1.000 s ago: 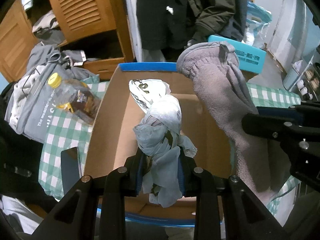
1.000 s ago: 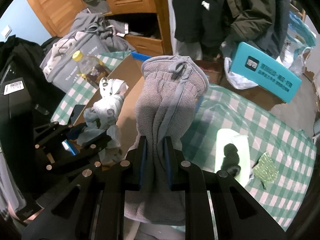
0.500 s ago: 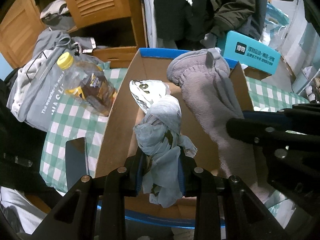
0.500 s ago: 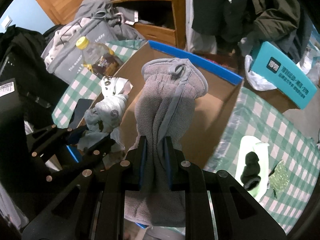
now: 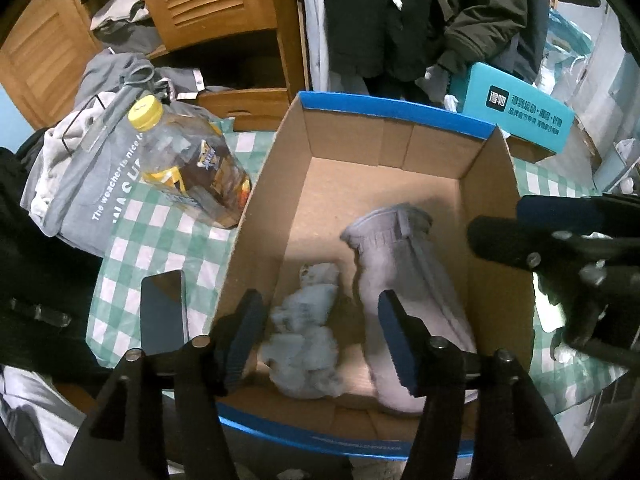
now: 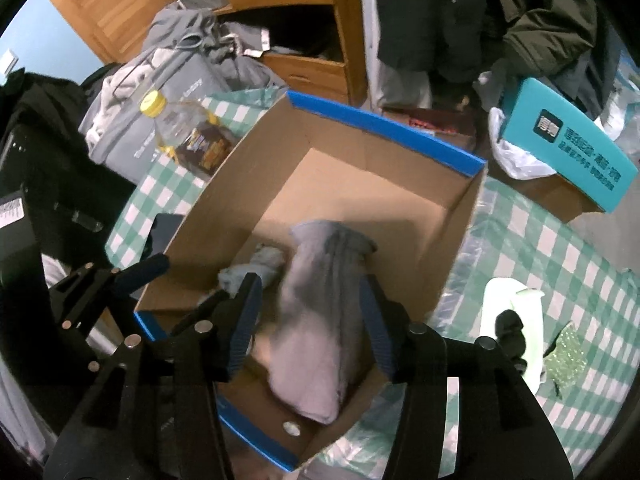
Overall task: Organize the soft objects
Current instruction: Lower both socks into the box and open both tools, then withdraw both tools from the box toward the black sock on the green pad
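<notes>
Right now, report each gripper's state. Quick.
Left gripper: open, holding nothing; the pale blue cloth lies in the cardboard box.
Right gripper: open, holding nothing; the grey fleece glove lies in the box.

Dim indoor light, heavy fisheye bending at the black edges.
The grey mitten point(image 6: 320, 320) is motion-blurred in the right wrist view; soft shadows inside the cardboard box point(image 5: 376, 184).

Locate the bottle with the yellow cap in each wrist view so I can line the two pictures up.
Left wrist view: the bottle lies upper left on the green checked cloth, beside the cardboard box's left wall.
Right wrist view: the bottle sits upper left, smaller, just beyond the box's left corner.
Shared landmark: the blue-edged far wall of the cardboard box, with the teal carton beyond it to the right.
</notes>
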{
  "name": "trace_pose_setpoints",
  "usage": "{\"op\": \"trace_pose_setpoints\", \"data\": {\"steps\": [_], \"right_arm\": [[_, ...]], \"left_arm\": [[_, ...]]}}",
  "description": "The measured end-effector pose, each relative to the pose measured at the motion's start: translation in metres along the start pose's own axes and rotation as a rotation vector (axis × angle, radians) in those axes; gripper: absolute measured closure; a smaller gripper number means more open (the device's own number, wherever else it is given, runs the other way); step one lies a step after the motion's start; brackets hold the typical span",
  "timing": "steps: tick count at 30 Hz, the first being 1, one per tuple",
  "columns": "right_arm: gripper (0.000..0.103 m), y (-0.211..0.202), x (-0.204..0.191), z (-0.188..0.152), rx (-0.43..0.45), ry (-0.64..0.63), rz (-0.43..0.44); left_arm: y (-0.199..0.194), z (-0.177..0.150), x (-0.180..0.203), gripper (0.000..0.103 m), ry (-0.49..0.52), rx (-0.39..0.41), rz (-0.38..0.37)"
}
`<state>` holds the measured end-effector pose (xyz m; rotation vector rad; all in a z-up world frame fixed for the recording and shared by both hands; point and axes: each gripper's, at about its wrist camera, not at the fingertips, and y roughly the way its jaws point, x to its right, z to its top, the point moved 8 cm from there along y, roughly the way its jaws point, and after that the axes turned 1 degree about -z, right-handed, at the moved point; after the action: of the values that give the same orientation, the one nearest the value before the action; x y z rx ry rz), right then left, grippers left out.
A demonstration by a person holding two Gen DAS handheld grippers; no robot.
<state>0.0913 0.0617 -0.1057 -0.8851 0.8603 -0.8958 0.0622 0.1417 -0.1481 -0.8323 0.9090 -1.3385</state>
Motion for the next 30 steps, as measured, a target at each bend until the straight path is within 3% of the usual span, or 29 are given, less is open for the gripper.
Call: {"op": "trace_pose_setpoints", "data": {"steps": [8, 21, 30], "right_arm": [[0.039, -0.018, 0.017, -0.002, 0.03, 0.019, -0.04], [0.038, -0.041, 0.054, -0.025, 0.042, 0.018, -0.112], [0.038, -0.056, 0.093, -0.048, 0.044, 0.08, -0.134]], "left_arm": [[-0.005, 0.004, 0.002, 0.027, -0.009, 0.011, 0.001], [-0.013, 0.006, 0.027, 0.023, 0.022, 0.018, -0.022], [-0.021, 0.007, 0.064, 0.023, 0.072, 0.024, -0.053]]}}
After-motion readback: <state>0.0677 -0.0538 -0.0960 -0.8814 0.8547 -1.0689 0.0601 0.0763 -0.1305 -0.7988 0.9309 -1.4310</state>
